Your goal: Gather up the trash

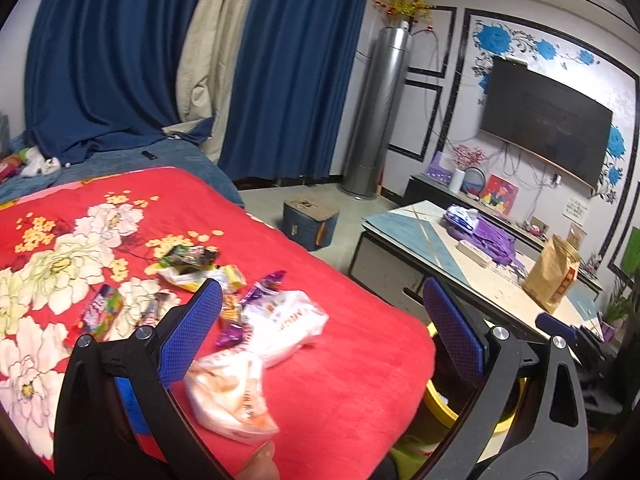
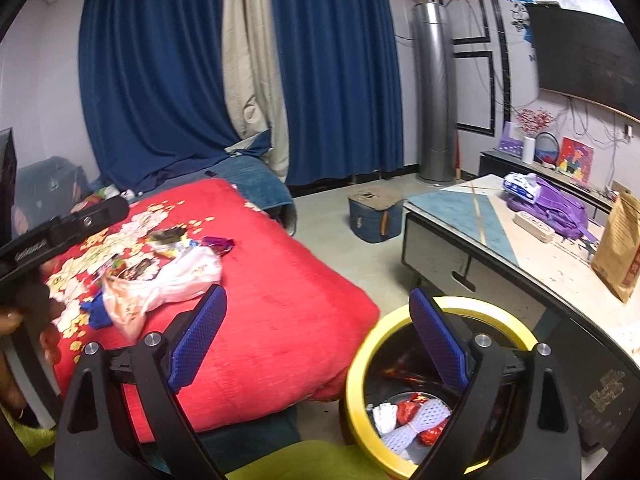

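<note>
Several snack wrappers lie on the red floral blanket (image 1: 340,380): a white plastic bag (image 1: 284,322), a pale orange bag (image 1: 230,396), a purple wrapper (image 1: 266,284), a black packet (image 1: 190,258) and a rainbow packet (image 1: 100,312). My left gripper (image 1: 320,328) is open and empty, just above the white bag. A yellow-rimmed bin (image 2: 360,364) on the floor holds red and white trash. My right gripper (image 2: 316,332) is open and empty, between the blanket's corner and the bin. The same pile (image 2: 168,276) shows in the right wrist view.
A low table (image 2: 480,236) with a purple bag (image 2: 560,212) and a brown paper bag (image 2: 618,248) stands right of the bin. A blue stool (image 2: 374,216) sits on the floor beyond. Blue curtains, a tower fan and a wall TV are behind.
</note>
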Demonstrator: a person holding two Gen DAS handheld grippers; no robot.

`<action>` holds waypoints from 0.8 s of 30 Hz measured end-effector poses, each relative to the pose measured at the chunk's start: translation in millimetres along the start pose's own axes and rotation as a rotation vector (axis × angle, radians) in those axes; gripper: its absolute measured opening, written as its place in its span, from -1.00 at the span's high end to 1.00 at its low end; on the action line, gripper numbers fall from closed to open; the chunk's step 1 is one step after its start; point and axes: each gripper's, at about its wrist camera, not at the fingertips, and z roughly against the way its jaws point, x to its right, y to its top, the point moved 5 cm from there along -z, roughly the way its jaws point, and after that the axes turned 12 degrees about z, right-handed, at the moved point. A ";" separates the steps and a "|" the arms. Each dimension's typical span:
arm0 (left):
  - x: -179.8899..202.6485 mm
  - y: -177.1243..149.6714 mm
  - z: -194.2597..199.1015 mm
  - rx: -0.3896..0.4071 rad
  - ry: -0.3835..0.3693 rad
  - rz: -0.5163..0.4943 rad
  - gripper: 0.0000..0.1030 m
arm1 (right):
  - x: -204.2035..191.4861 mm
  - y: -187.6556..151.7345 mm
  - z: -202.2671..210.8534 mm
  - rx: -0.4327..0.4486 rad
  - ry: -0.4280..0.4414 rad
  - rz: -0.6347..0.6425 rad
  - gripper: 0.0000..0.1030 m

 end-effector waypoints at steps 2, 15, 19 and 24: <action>-7.3 4.3 1.5 0.009 0.018 0.009 -0.79 | -7.9 1.5 -1.0 -0.004 0.020 0.003 -0.74; -59.1 29.7 20.8 0.082 0.103 0.079 -0.79 | -69.0 17.2 -14.0 -0.022 0.147 0.049 -0.74; -69.2 35.7 26.3 0.099 0.124 0.079 -0.79 | -87.9 23.1 -19.0 -0.020 0.183 0.066 -0.74; -91.8 42.0 29.8 0.109 0.162 0.106 -0.79 | -108.8 26.5 -25.2 -0.022 0.221 0.082 -0.74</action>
